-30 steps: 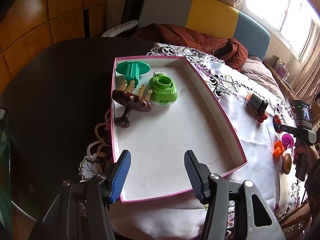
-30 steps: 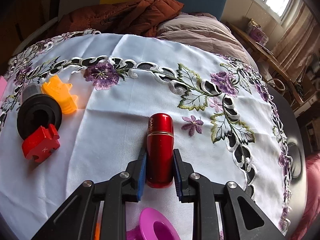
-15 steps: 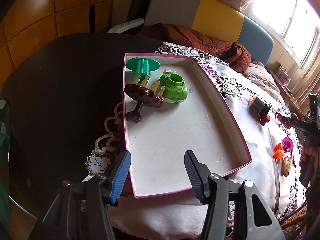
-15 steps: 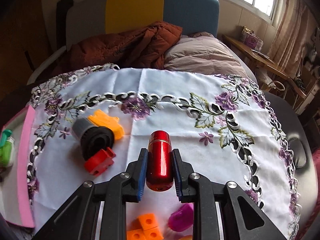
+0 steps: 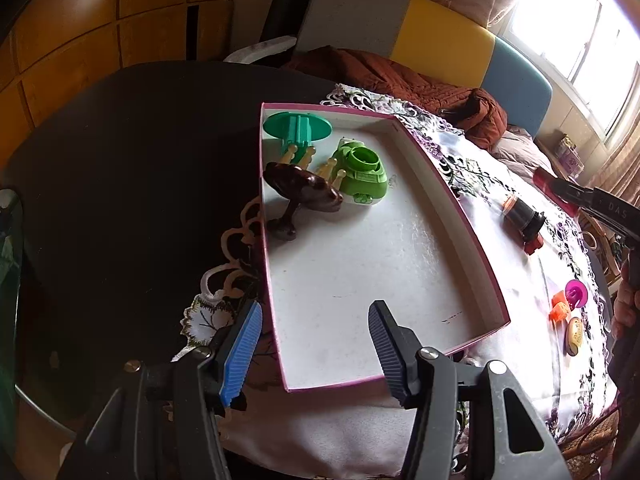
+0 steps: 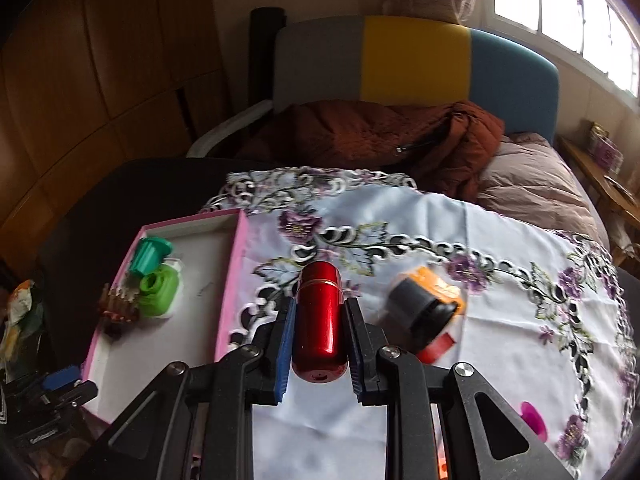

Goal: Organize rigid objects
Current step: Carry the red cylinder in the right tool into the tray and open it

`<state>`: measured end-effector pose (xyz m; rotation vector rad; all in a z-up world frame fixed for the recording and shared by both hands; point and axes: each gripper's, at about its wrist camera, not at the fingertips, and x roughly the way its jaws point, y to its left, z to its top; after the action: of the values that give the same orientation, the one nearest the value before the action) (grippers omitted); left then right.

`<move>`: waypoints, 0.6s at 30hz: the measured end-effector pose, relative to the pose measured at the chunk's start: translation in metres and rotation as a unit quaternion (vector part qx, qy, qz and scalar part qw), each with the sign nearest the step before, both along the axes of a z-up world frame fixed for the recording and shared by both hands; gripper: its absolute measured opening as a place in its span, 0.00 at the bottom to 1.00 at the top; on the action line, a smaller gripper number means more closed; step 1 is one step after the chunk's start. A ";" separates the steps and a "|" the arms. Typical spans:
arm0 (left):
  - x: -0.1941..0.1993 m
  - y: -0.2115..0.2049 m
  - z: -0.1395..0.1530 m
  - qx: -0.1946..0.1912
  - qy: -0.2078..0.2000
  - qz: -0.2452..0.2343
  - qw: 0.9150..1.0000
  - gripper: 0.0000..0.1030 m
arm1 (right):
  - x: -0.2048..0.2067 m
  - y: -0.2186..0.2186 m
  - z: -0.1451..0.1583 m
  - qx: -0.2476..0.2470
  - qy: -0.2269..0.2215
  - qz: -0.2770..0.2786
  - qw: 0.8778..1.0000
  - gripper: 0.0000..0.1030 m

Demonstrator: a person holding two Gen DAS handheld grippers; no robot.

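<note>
My right gripper (image 6: 320, 312) is shut on a shiny red cylinder (image 6: 320, 320) and holds it in the air above the embroidered cloth, just right of the pink-rimmed white tray (image 6: 232, 280). The cylinder also shows in the left wrist view (image 5: 550, 184). My left gripper (image 5: 314, 328) is open and empty over the tray's near end (image 5: 360, 384). In the tray lie a teal spool (image 5: 298, 126), a green round piece (image 5: 362, 174) and a dark brown comb-like clip (image 5: 302, 192).
On the cloth right of the tray lie a black and grey cylinder (image 6: 424, 312) with orange (image 6: 436, 284) and red (image 6: 436, 348) blocks, a magenta spool (image 5: 576, 292), an orange block (image 5: 560, 310) and a tan oval (image 5: 574, 334). A sofa with a brown jacket (image 6: 380, 136) stands behind the table.
My right gripper has lifted the red cylinder off the cloth and carried it left toward the tray. My left gripper has drawn back and to the left, still open.
</note>
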<state>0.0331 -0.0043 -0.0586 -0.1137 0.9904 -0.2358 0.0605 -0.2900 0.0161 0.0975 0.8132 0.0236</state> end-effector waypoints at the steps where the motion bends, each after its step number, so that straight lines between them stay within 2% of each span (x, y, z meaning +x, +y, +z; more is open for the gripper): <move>1: 0.000 0.002 0.000 -0.001 0.000 0.003 1.000 0.55 | 0.003 0.011 0.000 0.004 0.001 0.014 1.000 0.23; 10: 0.002 0.013 0.000 -0.008 0.000 0.016 1.000 0.54 | 0.029 0.087 -0.019 0.012 0.022 0.095 0.995 0.23; 18: 0.003 0.021 -0.001 -0.011 0.001 0.024 1.000 0.54 | 0.064 0.116 -0.044 0.000 0.052 0.106 0.993 0.23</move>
<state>0.0356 0.0164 -0.0597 -0.1585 0.9864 -0.2029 0.1242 -0.1737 -0.0277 0.0126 0.9246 0.2198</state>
